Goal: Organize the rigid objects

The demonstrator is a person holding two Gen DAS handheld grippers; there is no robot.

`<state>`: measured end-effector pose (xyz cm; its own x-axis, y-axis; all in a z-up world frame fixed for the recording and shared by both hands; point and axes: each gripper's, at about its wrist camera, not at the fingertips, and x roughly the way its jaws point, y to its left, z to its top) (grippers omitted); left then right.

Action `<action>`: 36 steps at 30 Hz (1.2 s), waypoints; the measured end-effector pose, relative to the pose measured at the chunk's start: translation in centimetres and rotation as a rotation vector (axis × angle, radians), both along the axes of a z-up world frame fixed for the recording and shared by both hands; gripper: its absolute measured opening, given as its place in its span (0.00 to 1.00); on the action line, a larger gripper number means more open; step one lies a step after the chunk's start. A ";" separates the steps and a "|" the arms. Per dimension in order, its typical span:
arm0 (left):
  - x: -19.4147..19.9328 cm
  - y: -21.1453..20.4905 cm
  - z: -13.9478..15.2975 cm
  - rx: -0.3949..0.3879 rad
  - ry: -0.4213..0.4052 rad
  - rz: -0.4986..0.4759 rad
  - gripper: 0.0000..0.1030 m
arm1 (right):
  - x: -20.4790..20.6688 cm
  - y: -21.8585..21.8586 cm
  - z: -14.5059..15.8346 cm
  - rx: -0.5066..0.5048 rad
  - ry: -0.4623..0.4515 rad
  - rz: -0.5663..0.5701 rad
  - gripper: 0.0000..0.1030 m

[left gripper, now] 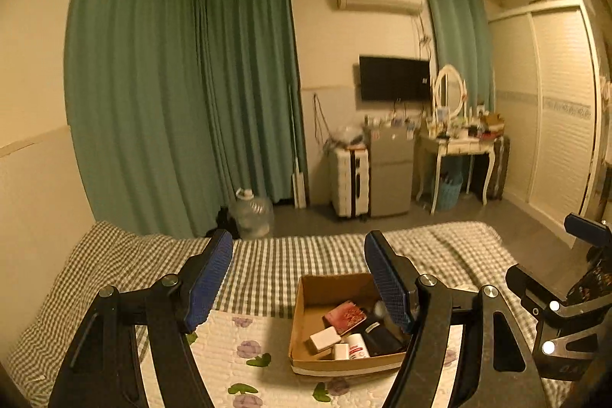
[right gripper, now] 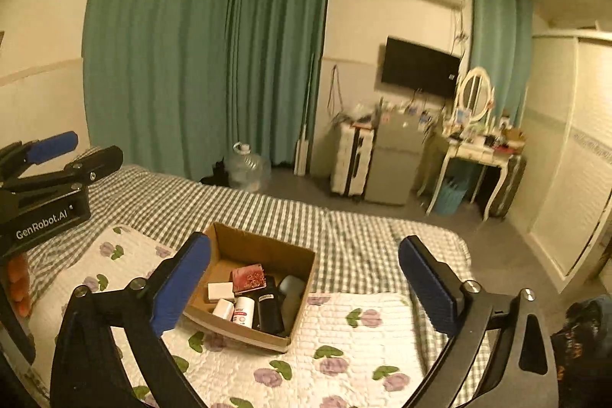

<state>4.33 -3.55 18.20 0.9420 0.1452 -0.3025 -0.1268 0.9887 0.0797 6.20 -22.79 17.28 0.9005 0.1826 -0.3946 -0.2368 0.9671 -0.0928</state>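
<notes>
An open cardboard box sits on a floral quilt on the bed. Inside lie a red patterned card case, a white block, a white bottle with a red label, a black item and a grey-blue item. My left gripper is open and empty, held above and in front of the box. My right gripper is open and empty, above the box's near side.
The floral quilt lies over a green checked bedsheet. Beyond the bed stand a large water jug, a white suitcase, a small fridge, a dressing table and a wardrobe. Teal curtains cover the left wall.
</notes>
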 end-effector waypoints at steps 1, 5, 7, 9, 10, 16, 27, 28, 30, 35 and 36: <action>-0.8 0.0 0.0 0.004 -0.018 0.013 0.72 | -0.9 -0.2 0.3 0.005 -0.015 -0.006 1.00; -2.9 0.5 -1.3 -0.030 -0.065 0.011 0.77 | -3.7 -0.6 -0.1 0.052 -0.086 -0.052 1.00; -3.5 0.8 -2.8 -0.033 -0.068 0.020 0.77 | -4.3 -0.5 -1.0 0.062 -0.094 -0.060 1.00; -4.0 0.9 -4.5 -0.033 -0.067 0.031 0.77 | -4.3 -0.2 -2.0 0.054 -0.099 -0.069 1.00; -4.1 1.0 -5.8 -0.041 -0.060 0.035 0.77 | -4.2 0.0 -2.7 0.049 -0.105 -0.073 1.00; -2.5 2.0 -14.1 -0.045 0.020 0.037 0.77 | -2.5 1.1 -9.3 0.024 -0.098 -0.068 1.00; -0.5 1.8 -19.8 -0.027 0.093 0.038 0.77 | 0.4 1.5 -18.1 0.006 -0.016 -0.091 1.00; -0.5 2.0 -19.9 -0.034 0.100 0.039 0.77 | 0.4 1.4 -18.4 0.008 -0.010 -0.096 1.00; -0.8 2.1 -19.9 -0.046 0.096 0.045 0.77 | 0.8 1.1 -18.9 0.021 0.010 -0.097 1.00; -1.2 2.0 -19.6 -0.053 0.089 0.050 0.77 | 0.9 1.1 -19.5 0.043 0.043 -0.096 1.00; -1.3 2.0 -19.6 -0.052 0.090 0.050 0.77 | 0.8 1.2 -19.4 0.044 0.040 -0.095 1.00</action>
